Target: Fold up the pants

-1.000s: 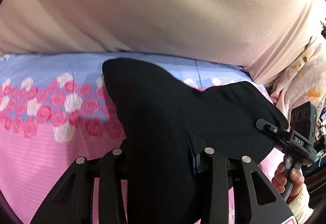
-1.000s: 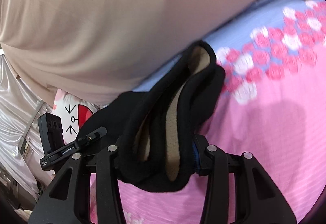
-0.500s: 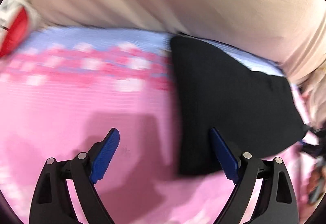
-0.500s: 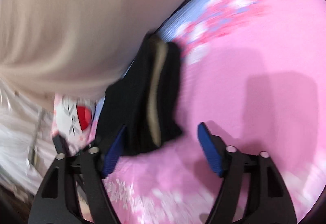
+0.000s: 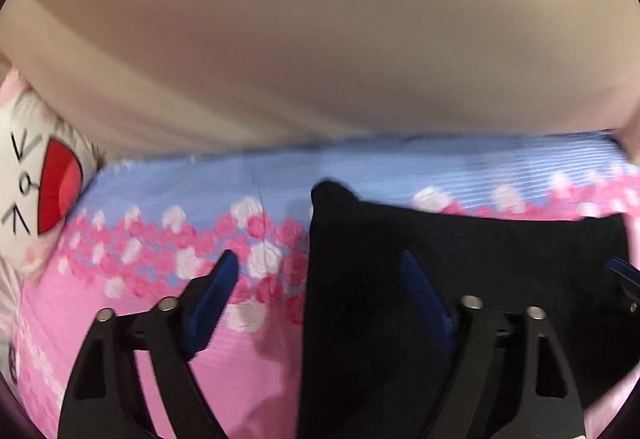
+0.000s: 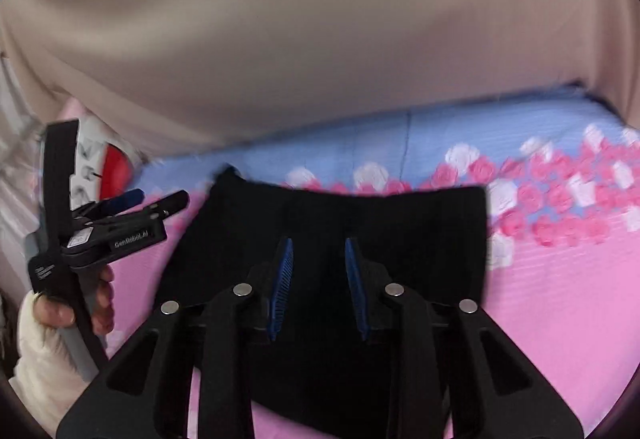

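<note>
The black pants lie folded flat on the pink flowered bedsheet; they also show in the right wrist view. My left gripper is open and empty, over the fold's left edge, its right finger above the cloth. My right gripper is open with a narrow gap, empty, above the middle of the fold. The left gripper also shows at the left of the right wrist view, held in a hand.
A beige curtain hangs behind the bed. A white cat-face pillow lies at the far left; it also shows in the right wrist view. The sheet's blue band runs along the far edge.
Both grippers let go of the pants and opened. The pants dropped flat onto the sheet. The right gripper has since narrowed and moved over the fold.
</note>
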Demonstrator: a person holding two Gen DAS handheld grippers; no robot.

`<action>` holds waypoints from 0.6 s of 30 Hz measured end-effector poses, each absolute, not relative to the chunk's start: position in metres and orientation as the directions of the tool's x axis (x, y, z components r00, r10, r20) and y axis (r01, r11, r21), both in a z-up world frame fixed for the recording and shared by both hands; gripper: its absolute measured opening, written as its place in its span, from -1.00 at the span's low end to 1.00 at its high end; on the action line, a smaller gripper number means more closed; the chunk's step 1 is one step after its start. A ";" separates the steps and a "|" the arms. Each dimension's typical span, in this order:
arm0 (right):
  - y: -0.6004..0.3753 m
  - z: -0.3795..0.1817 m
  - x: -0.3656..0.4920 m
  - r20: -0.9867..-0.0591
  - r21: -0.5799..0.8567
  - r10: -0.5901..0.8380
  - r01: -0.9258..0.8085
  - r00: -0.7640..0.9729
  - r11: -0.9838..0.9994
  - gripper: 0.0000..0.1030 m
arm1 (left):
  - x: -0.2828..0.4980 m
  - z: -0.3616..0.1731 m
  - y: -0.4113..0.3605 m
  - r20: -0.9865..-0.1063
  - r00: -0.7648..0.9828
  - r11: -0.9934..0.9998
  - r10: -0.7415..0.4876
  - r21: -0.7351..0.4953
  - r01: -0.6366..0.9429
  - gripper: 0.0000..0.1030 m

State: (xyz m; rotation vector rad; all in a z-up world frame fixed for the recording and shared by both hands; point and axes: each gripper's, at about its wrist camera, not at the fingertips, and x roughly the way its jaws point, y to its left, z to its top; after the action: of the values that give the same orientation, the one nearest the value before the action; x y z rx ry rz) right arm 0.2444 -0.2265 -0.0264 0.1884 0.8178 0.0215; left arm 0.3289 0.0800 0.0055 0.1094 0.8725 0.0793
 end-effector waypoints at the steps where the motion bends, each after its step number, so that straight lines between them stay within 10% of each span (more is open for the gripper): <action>1: -0.238 -0.035 0.253 -0.731 0.149 0.051 0.085 0.681 0.985 -0.59 | 0.337 -0.004 0.082 -0.779 0.617 0.993 0.108 0.118 -0.026 0.48; 2: -0.256 -0.046 0.264 -0.747 0.151 0.026 0.131 0.665 0.980 -1.00 | 0.343 -0.012 0.087 -0.786 0.610 0.995 0.098 0.095 -0.037 0.55; 7: -0.299 -0.056 0.280 -0.710 0.361 0.171 0.145 0.683 0.921 -1.00 | 0.361 -0.028 0.100 -0.768 0.632 0.992 0.107 0.039 -0.120 0.88; 18: -0.306 -0.030 0.242 -0.642 0.404 0.084 0.243 0.762 0.882 -0.94 | 0.344 -0.012 0.109 -0.739 0.662 0.990 0.128 0.050 -0.134 0.76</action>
State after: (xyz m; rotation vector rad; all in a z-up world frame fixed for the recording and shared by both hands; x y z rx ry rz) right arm 0.2423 -0.3056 -0.0300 0.4930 0.7061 -0.0906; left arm 0.3444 0.1091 -0.0118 -0.0087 0.8345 0.1481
